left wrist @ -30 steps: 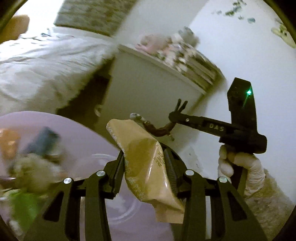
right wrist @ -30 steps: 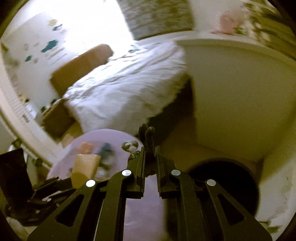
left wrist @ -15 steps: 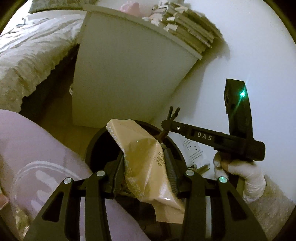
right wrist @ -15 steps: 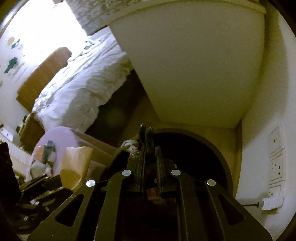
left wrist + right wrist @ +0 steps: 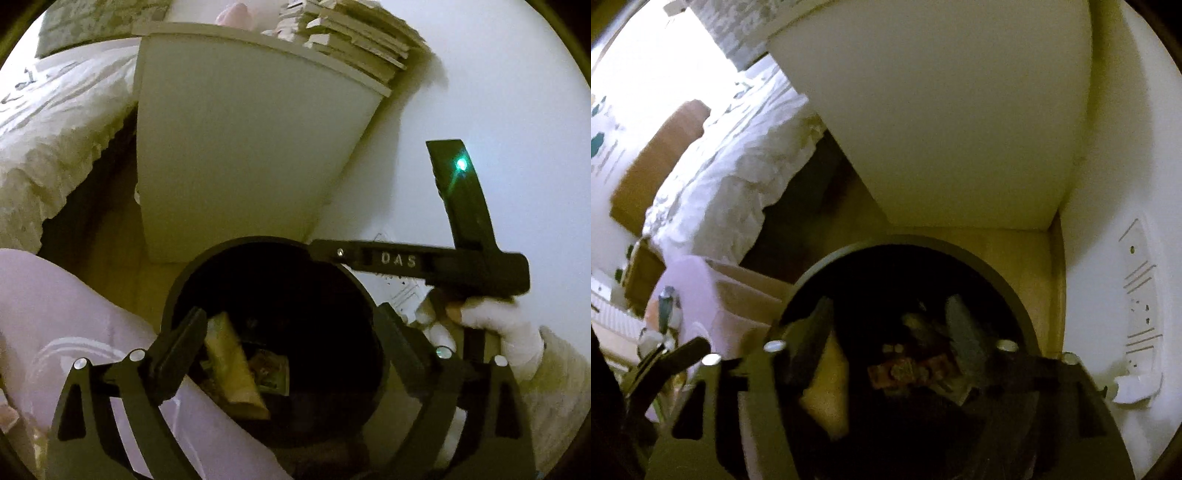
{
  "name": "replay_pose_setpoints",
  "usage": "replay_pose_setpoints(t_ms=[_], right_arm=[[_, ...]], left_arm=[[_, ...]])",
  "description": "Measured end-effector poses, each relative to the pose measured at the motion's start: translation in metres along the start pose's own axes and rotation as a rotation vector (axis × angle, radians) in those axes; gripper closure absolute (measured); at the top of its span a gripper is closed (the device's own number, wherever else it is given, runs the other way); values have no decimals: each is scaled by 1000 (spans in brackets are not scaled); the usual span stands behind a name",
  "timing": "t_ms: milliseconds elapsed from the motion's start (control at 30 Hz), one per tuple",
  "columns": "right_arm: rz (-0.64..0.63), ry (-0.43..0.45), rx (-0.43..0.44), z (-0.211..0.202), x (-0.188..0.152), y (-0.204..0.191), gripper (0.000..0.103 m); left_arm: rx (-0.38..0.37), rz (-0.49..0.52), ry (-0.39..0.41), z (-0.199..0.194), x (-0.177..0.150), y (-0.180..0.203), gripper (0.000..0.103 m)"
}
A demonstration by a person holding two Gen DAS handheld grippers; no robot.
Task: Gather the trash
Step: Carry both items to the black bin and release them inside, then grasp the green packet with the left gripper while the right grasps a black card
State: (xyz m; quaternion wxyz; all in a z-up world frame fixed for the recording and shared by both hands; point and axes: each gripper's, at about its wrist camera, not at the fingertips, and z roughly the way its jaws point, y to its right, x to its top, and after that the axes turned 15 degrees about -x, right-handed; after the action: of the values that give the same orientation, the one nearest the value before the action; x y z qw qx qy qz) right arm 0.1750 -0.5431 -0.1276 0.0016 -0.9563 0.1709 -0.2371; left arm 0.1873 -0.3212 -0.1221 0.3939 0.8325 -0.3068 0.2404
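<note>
A round black trash bin (image 5: 177,291) stands on the floor below both grippers; it also shows in the right wrist view (image 5: 1008,280). My left gripper (image 5: 291,332) is open and empty over the bin mouth. The tan paper wrapper (image 5: 232,365) lies inside the bin, with other scraps beside it. My right gripper (image 5: 890,325) is open and empty over the bin, and a brown piece of trash (image 5: 905,369) lies inside below it. From the left wrist view the right gripper's body (image 5: 417,260) reaches over the bin's far rim, held by a white-gloved hand (image 5: 495,332).
A white cabinet (image 5: 236,155) with stacked books (image 5: 354,33) on top stands behind the bin against a white wall. A bed with white bedding (image 5: 48,140) is to the left. A lilac round table (image 5: 74,325) with more trash (image 5: 666,299) sits left of the bin.
Both grippers opened over the bin. The tan wrapper dropped from the left gripper into the bin, and the dark trash left the right gripper. Both cameras moved closer to the bin.
</note>
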Motion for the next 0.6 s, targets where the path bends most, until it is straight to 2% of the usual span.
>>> replay_pose_setpoints(t_ms=[133, 333, 433, 600], right_arm=[[6, 12, 19, -12, 0, -8, 37], [-50, 39, 81, -39, -4, -45, 37], [-106, 51, 121, -53, -7, -78, 37], [-210, 68, 209, -73, -16, -139, 37]], left_arm=[[5, -22, 19, -18, -4, 0, 10], [30, -64, 114, -75, -21, -2, 10], [78, -90, 179, -113, -37, -8, 10], [222, -118, 273, -176, -75, -24, 10]])
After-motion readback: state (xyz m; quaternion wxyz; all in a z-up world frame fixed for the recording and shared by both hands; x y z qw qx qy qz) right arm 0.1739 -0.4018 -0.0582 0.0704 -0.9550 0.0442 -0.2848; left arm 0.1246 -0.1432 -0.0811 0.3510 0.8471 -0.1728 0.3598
